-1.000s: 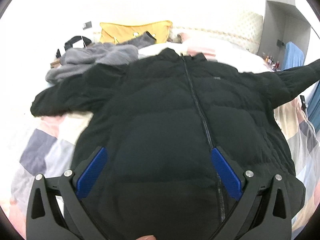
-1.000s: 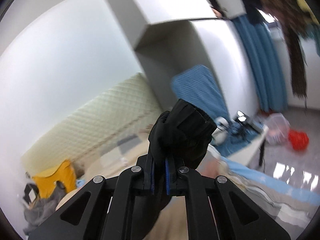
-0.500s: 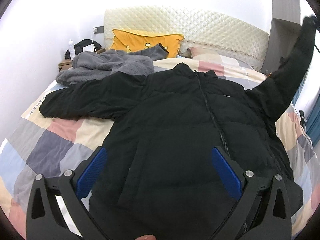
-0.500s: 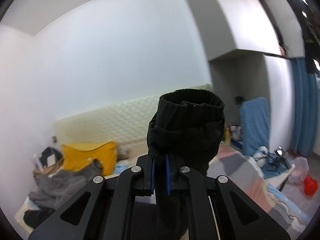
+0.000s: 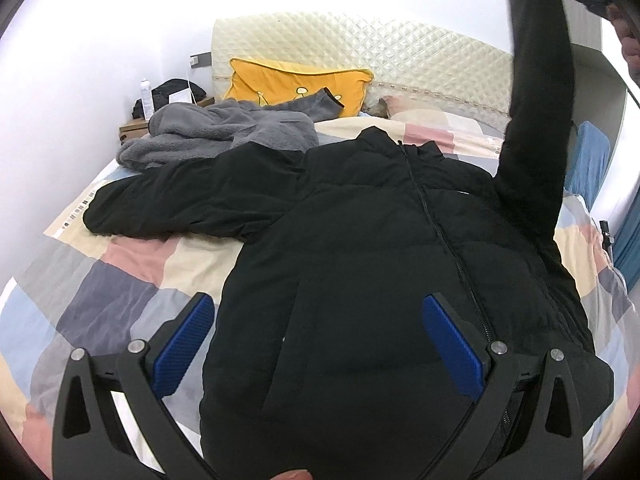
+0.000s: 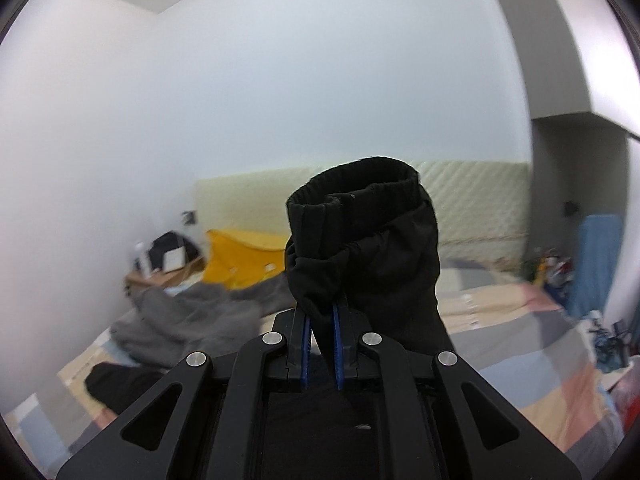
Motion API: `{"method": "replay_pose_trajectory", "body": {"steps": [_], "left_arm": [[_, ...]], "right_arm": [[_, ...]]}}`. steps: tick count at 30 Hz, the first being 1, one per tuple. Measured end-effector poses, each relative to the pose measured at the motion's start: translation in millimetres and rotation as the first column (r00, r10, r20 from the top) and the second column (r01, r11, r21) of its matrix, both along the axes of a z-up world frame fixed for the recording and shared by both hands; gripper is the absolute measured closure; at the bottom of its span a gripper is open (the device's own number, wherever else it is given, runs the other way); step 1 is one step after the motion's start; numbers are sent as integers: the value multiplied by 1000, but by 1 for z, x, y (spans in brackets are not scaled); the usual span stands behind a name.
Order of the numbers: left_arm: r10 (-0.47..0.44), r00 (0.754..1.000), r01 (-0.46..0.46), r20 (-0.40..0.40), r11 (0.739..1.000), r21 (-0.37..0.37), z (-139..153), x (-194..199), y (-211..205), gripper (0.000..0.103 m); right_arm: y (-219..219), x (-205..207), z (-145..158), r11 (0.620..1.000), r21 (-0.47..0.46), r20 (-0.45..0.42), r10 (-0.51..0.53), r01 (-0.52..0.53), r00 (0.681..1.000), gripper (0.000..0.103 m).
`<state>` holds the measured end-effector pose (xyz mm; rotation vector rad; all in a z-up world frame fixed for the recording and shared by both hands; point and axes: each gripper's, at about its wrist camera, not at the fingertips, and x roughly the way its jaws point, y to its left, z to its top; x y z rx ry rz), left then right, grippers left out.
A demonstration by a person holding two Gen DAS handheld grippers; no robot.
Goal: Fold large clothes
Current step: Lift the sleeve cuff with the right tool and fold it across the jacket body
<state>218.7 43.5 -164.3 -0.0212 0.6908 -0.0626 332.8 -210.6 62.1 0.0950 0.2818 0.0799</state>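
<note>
A black puffer jacket (image 5: 360, 240) lies zip-up on the patchwork bedspread (image 5: 100, 280), its collar toward the headboard. My left gripper (image 5: 316, 304) hovers open above the jacket's lower front, blue pads wide apart with nothing pinched between them. The jacket's left sleeve (image 5: 180, 208) lies stretched flat across the bed. The other sleeve (image 5: 536, 100) stands lifted steeply at the right of the left wrist view. My right gripper (image 6: 320, 316) is shut on the cuff (image 6: 360, 208) of that raised sleeve, and the ribbed opening bulges above the pads.
A grey fleece garment (image 5: 224, 132) is heaped at the bed's far left, by a yellow pillow (image 5: 296, 84) and the quilted headboard (image 5: 400, 52). A wooden nightstand (image 5: 136, 128) with a bottle stands far left. A blue cloth (image 5: 592, 152) hangs at the right.
My right gripper has carried the sleeve from stretched out sideways to raised high over the bed, swinging toward the headboard. The left gripper's view has drawn back, showing more bedspread on the left.
</note>
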Motion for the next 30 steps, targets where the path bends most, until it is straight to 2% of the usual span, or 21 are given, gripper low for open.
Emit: {"method": "replay_pose_trajectory", "body": {"steps": [4, 9, 15, 17, 19, 21, 27, 30], "left_arm": [[9, 1000, -9, -10, 1000, -5, -1, 4, 5, 0], [38, 999, -38, -3, 999, 26, 3, 10, 19, 0], [140, 990, -141, -13, 989, -40, 1, 25, 81, 0], [187, 980, -191, -62, 979, -68, -10, 36, 104, 0], [225, 968, -238, -114, 964, -119, -21, 44, 126, 0], [248, 959, -266, -139, 954, -138, -26, 49, 136, 0], [239, 961, -253, -141, 963, -92, -35, 55, 130, 0], [246, 955, -264, -165, 960, -96, -43, 60, 134, 0]], "right_arm": [[29, 16, -23, 997, 39, -59, 72, -70, 996, 95], [79, 35, -49, 983, 21, -126, 184, -182, 975, 95], [123, 55, -95, 963, 39, -214, 269, -267, 939, 92], [144, 58, -110, 954, 16, -240, 294, -299, 925, 92], [164, 66, -129, 944, -1, -272, 317, -330, 908, 92], [181, 75, -151, 936, 6, -305, 336, -351, 891, 92], [218, 93, -233, 928, 18, -428, 345, -373, 835, 92], [235, 94, -260, 923, -3, -476, 338, -385, 812, 92]]}}
